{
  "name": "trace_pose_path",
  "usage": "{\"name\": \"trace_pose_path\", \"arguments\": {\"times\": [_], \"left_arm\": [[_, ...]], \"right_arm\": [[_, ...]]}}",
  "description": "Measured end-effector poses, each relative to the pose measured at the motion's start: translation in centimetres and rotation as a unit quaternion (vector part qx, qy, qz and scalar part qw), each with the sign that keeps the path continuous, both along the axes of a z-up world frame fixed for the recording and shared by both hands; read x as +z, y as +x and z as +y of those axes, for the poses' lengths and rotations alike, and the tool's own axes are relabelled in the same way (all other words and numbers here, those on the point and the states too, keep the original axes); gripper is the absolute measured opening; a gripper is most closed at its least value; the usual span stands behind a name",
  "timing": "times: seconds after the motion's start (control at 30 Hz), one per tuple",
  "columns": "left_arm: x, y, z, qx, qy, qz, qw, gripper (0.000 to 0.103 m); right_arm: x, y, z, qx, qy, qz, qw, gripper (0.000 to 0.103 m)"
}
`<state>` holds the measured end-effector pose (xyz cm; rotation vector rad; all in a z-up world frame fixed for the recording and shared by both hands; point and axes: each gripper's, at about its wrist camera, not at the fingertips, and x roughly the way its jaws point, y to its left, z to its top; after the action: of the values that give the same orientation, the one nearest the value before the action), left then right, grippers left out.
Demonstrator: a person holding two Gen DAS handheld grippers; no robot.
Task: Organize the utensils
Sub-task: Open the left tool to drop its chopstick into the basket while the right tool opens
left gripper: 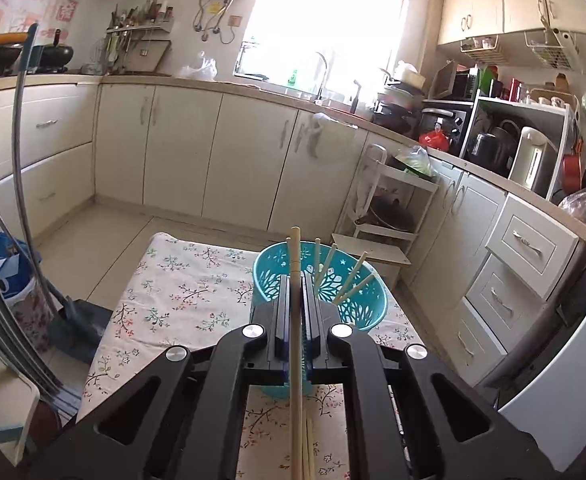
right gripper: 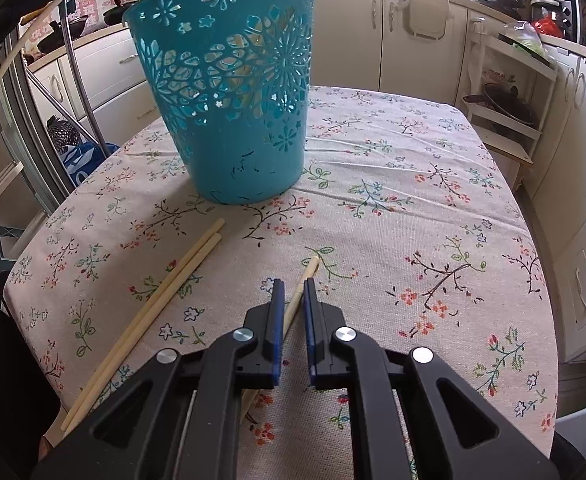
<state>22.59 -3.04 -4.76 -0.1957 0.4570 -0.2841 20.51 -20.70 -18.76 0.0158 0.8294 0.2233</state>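
your left gripper (left gripper: pixel 296 280) is clamped on a chopstick (left gripper: pixel 295 312) whose long axis points at the teal basket (left gripper: pixel 357 312) just ahead; your right gripper (right gripper: pixel 293 286) pinches another chopstick (right gripper: pixel 305 280) lying on the tablecloth (right gripper: pixel 413 200).

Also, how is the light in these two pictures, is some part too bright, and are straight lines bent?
Left wrist view: the window is blown out to white and the cabinets curve with the fisheye. Right wrist view: light is softer and even, the teal basket and the tablecloth are sharp, and the table edge bows; both views have dark corners.
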Motion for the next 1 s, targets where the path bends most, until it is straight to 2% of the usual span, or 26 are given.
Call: {"name": "trace_pose_path", "arguments": {"times": [0.3,0.6,0.67,0.87,1.0], "left_arm": [[0.3,-0.7,-2.2,-0.005,0.028,0.005,0.9996,0.005],[1.2,0.1,-2.2,-0.002,0.033,-0.009,0.9994,0.005],[1.8,0.5,-1.9,0.003,0.026,-0.02,0.9995,0.005],[4.1,2.5,1.1,0.041,-0.037,-0.062,0.9966,0.005],[5.2,4.4,1.8,0.057,-0.054,-0.078,0.9938,0.005]], "right_arm": [[-0.1,0.0,-0.2,-0.001,0.005,-0.003,1.0,0.01],[-0.1,0.0,-0.2,-0.002,0.01,-0.003,1.0,0.01],[-0.1,0.0,-0.1,-0.003,0.012,-0.003,1.0,0.01],[-0.1,0.2,-0.3,-0.003,0.016,-0.002,1.0,0.011],[-0.2,0.4,-0.3,-0.003,0.021,-0.001,1.0,0.011]]}}
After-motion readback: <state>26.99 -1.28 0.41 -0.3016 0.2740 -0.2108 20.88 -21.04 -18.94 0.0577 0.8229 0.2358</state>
